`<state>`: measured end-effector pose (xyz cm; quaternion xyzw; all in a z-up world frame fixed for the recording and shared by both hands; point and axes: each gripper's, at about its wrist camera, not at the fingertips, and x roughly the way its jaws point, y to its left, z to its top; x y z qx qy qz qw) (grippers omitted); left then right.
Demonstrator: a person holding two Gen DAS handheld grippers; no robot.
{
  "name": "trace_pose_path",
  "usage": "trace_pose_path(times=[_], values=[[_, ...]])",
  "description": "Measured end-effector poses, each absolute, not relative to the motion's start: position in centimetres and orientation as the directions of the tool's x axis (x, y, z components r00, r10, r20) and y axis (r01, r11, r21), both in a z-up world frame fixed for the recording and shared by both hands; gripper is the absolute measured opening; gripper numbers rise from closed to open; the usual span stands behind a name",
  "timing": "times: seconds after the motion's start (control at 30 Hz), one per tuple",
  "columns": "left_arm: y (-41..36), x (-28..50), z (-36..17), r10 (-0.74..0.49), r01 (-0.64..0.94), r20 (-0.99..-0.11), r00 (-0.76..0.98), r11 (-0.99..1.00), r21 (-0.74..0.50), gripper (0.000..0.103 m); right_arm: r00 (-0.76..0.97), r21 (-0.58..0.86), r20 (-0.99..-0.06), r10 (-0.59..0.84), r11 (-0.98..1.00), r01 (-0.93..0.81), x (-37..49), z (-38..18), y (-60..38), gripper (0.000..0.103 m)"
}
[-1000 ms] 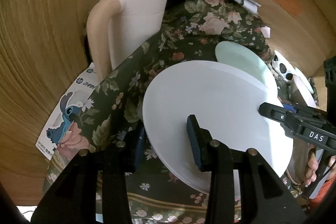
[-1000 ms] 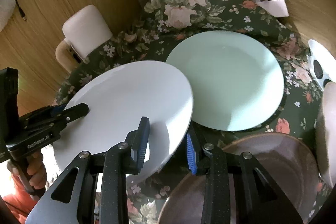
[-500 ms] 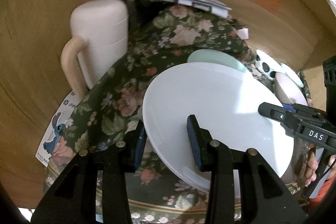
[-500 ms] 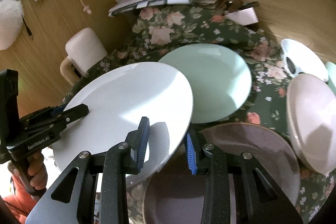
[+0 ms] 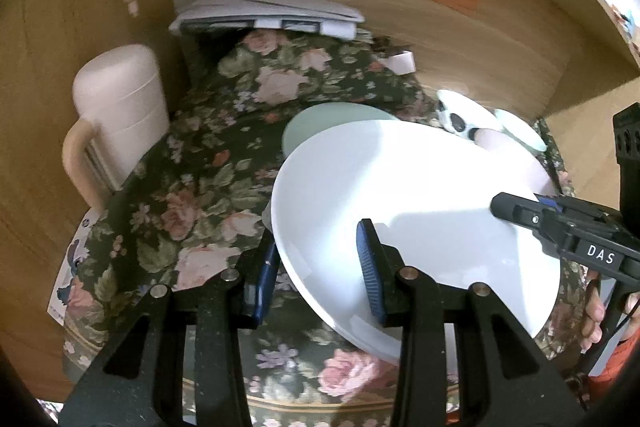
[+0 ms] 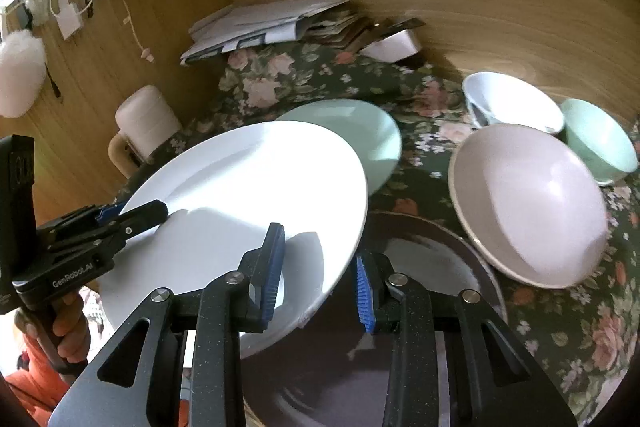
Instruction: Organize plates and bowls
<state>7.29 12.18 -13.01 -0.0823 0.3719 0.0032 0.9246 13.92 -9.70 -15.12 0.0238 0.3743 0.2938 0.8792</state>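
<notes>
Both grippers clamp the white plate (image 6: 248,195) — left gripper (image 6: 132,217) marked "GenRobot.AI", right gripper (image 5: 516,209) "DAS"; wall notes probably handwritten, unreadable.

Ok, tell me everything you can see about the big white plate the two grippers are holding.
The white plate is large, round, plain and glossy, like glazed ceramic, with a shallow well and broad rim. It is held tilted above the floral tablecloth. The left gripper clamps one edge and the right gripper the opposite edge, each with one blue pad above and one below. It hides part of the mint-green plate and overhangs the dark brown plate. Sunlight and gripper shadows fall across it.
</notes>
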Motion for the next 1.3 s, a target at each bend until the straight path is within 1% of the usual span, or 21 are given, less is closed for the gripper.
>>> trace_pose_path(times=[0.27, 0.67, 1.3], values=[[9.5, 7.2, -12.5, -0.083, -0.021, -0.681, 0.728, 0.989, -0.144, 0.038, 0.570, 0.266, -0.638, 0.518, 0.843, -0.469, 12.8, -15.2, -12.4, 0.029], [5.8, 7.2, -13.7, -0.127, 0.022, -0.707, 0.696, 0.987, -0.156, 0.038, 0.570, 0.291, -0.656, 0.495, 0.863, -0.413, 11.7, -17.1, -15.8, 0.029], [4.0, 8.1, -16.5, -0.138, 0.022, -0.762, 0.633, 0.987, -0.161, 0.038, 0.529, 0.322, -0.697, 0.484, 0.870, -0.373, 11.8, -20.1, -17.1, 0.029]])
